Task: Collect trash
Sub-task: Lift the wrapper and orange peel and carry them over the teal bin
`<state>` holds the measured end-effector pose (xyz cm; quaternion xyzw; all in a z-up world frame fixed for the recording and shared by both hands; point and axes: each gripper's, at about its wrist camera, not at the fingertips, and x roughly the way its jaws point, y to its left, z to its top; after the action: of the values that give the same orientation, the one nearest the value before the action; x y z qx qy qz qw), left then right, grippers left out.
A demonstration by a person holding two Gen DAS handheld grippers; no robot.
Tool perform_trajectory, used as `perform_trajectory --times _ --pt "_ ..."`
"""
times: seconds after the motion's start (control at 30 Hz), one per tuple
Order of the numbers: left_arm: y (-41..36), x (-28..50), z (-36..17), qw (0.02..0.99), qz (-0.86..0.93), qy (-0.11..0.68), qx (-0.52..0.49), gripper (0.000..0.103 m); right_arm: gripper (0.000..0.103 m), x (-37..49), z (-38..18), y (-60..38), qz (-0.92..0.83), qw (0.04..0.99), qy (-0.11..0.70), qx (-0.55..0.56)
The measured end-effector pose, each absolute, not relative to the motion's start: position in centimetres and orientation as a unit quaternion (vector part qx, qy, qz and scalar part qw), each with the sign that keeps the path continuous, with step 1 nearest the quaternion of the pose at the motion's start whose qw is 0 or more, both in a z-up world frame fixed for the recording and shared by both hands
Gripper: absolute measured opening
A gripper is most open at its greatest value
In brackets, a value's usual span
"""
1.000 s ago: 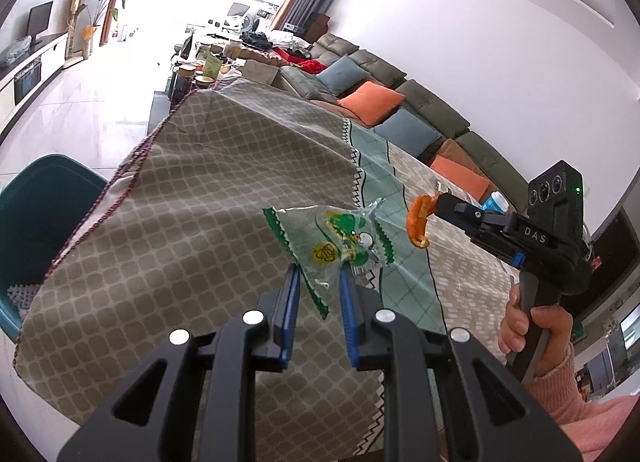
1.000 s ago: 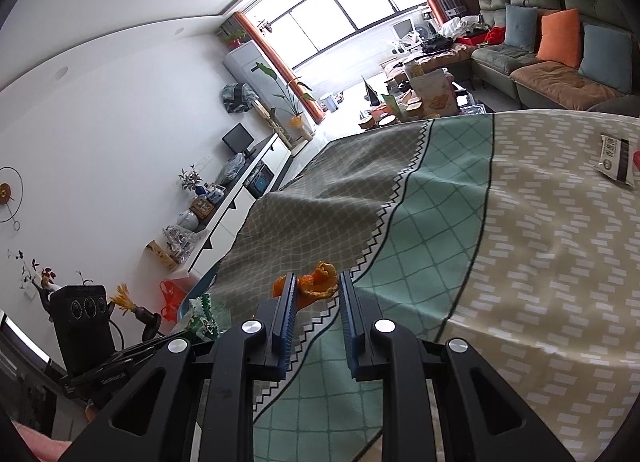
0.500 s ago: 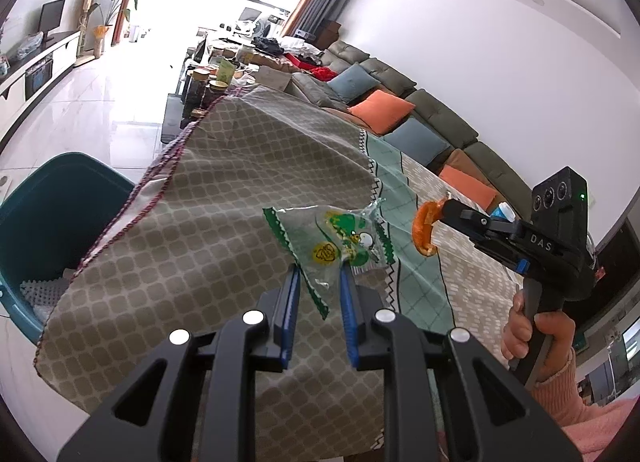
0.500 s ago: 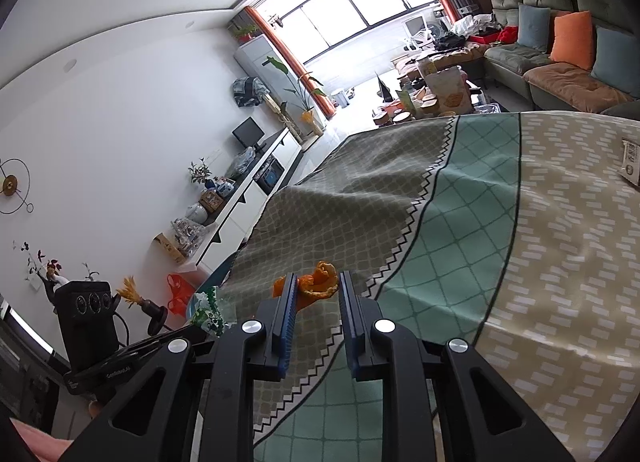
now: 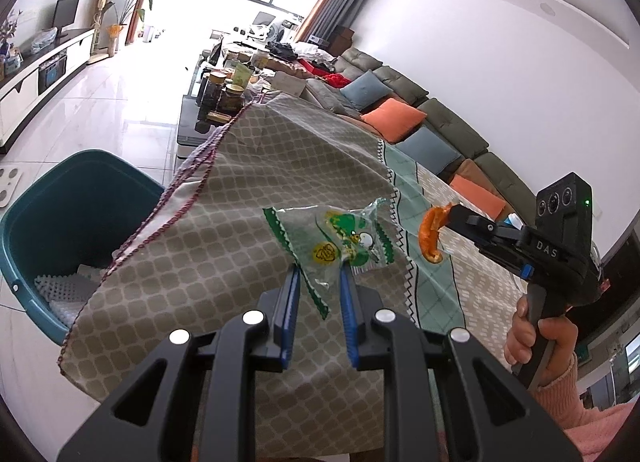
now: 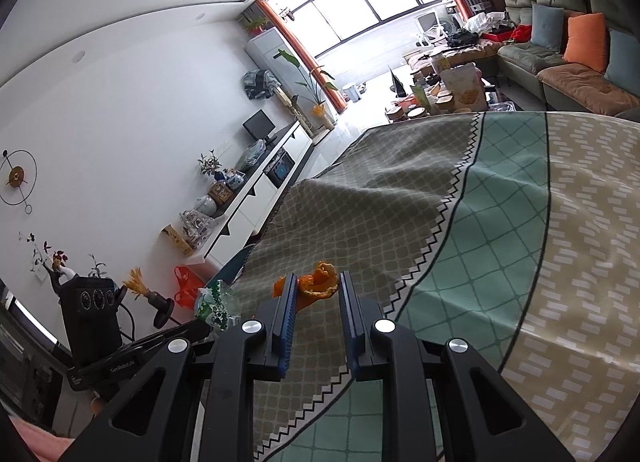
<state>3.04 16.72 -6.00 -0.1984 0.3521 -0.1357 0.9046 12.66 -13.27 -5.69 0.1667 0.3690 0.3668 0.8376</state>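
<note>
While both grippers carry trash above the patterned tablecloth (image 5: 224, 246), the step in hand looks like the haul to the teal bin (image 5: 76, 197).

From the left wrist, the left gripper (image 5: 317, 282) pinches a green snack wrapper (image 5: 340, 242) over the cloth's edge; the bin stands on the tiled floor just beyond that edge, so the next move calls for clearing the edge before letting go. The right gripper (image 5: 442, 221) shows beside it. From the right wrist, the right gripper (image 6: 318, 294) clamps an orange peel (image 6: 318, 286) above the cloth; a sofa (image 6: 560, 61) sits beyond the table.
</note>
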Motion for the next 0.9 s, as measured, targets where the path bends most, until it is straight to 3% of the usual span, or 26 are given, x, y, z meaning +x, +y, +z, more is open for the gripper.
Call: perform_trajectory --times 0.9 --pt "19.4 1.4 -4.9 0.916 -0.091 0.341 -0.191 0.021 0.021 13.4 -5.5 -9.2 0.402 0.821 0.377 0.15"
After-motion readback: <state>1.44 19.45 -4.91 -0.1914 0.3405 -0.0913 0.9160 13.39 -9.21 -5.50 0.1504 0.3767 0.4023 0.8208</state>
